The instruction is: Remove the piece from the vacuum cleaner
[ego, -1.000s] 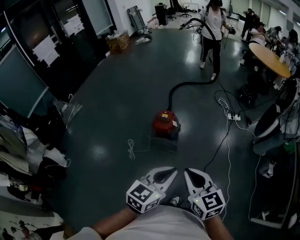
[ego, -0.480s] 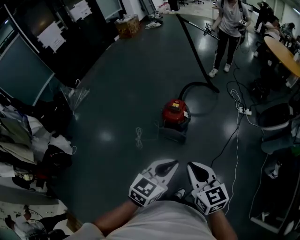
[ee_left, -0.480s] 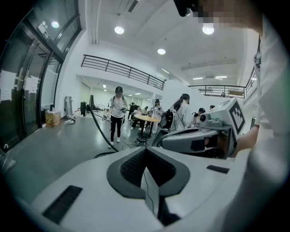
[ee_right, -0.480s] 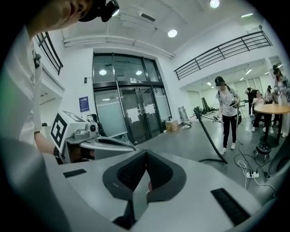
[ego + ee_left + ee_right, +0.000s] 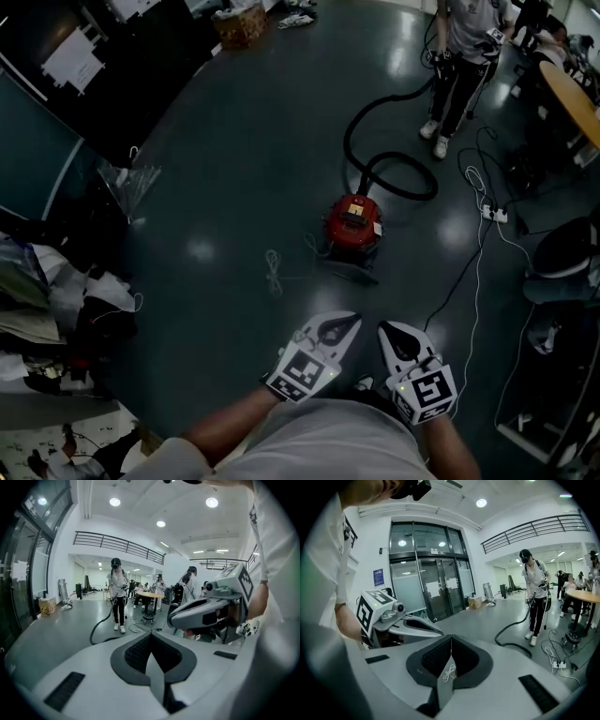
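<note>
Left hand-held gripper (image 5: 349, 322) and right hand-held gripper (image 5: 386, 331) hang side by side, jaws closed on nothing; the red vacuum cleaner (image 5: 353, 223) sits on the floor (image 5: 234, 169) well ahead, black hose (image 5: 348, 141) looping beyond.

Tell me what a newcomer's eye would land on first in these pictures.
The red vacuum cleaner stands out on the dark floor in the middle of the head view, its black hose looping off toward a person standing at the top right. Nearest the camera, the left gripper and right gripper sit side by side at the bottom, both shut and empty.
</note>
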### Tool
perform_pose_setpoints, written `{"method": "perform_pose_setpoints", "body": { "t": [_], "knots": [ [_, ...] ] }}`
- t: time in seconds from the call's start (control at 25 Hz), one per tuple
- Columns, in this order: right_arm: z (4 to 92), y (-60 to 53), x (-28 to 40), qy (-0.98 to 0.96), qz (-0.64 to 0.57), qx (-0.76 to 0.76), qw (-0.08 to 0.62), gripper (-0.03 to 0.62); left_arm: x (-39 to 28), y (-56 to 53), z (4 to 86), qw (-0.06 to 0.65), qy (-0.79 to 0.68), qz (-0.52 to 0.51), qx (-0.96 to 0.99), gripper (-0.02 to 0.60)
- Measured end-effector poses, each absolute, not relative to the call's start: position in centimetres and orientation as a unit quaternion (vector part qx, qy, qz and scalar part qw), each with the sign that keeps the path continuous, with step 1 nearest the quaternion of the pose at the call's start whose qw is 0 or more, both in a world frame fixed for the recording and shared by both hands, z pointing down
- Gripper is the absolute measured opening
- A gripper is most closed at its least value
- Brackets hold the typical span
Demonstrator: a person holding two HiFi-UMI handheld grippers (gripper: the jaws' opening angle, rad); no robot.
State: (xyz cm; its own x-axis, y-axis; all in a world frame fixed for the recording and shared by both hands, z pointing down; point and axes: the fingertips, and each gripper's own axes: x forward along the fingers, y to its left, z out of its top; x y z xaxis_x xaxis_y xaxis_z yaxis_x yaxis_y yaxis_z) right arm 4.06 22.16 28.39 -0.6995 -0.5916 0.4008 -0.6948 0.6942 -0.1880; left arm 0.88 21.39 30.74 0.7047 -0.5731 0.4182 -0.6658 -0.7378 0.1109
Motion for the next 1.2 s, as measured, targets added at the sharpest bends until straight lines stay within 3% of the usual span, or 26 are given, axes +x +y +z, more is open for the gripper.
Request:
{"method": "perform_pose_setpoints", "body": {
  "t": [0.64, 1.2],
  "knots": [
    [44.1, 8.5, 1.1, -0.869, 0.223, 0.366, 0.248, 0.017, -2.5, 7.6, 49.3, 0.113, -0.257, 0.296, 0.913, 0.005],
    [62.5, 2.4, 2.9, -0.862, 0.276, 0.331, 0.268, 0.017, -1.2, 0.1, 79.5, 0.056, -0.173, 0.448, 0.875, 0.008]
  ]
}}
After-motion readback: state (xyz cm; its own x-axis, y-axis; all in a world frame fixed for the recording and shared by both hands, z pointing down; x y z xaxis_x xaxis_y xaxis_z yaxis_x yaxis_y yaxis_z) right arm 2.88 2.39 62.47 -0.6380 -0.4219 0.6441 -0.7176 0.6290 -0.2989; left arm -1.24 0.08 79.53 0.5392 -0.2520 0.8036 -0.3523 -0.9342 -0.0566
